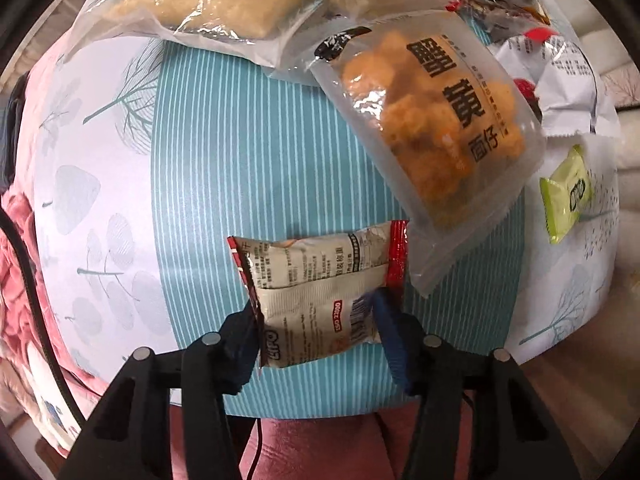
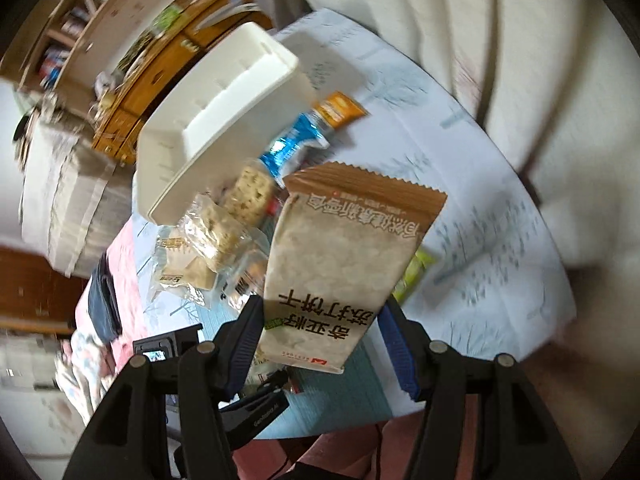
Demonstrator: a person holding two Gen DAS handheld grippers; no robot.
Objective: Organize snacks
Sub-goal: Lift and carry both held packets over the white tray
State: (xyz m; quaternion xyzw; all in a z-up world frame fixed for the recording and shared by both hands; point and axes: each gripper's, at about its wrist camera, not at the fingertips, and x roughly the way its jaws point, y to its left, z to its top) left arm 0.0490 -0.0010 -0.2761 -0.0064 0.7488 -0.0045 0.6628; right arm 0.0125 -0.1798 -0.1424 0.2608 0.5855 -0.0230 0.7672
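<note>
My left gripper [image 1: 316, 312] is shut on a small white and red snack packet [image 1: 320, 280], just above the striped teal tablecloth [image 1: 240, 160]. Beyond it lie an orange snack bag with black characters [image 1: 432, 128], clear cracker packs [image 1: 208, 4], white wrappers [image 1: 560, 76] and a small green packet [image 1: 566, 198]. My right gripper [image 2: 320, 320] is shut on a brown and white cracker bag [image 2: 340, 268], held in the air above the table. A white plastic bin [image 2: 224, 120] stands behind a pile of cracker packs [image 2: 212, 232] and a blue wrapper [image 2: 292, 148].
A pink quilt [image 1: 16, 248] lies off the table's left edge. A wooden cabinet [image 2: 132, 72] and stacked boxes [image 2: 68, 192] stand beyond the bin. A cream padded wall [image 2: 520, 60] borders the table's far right. The other gripper's body [image 2: 168, 352] shows low left.
</note>
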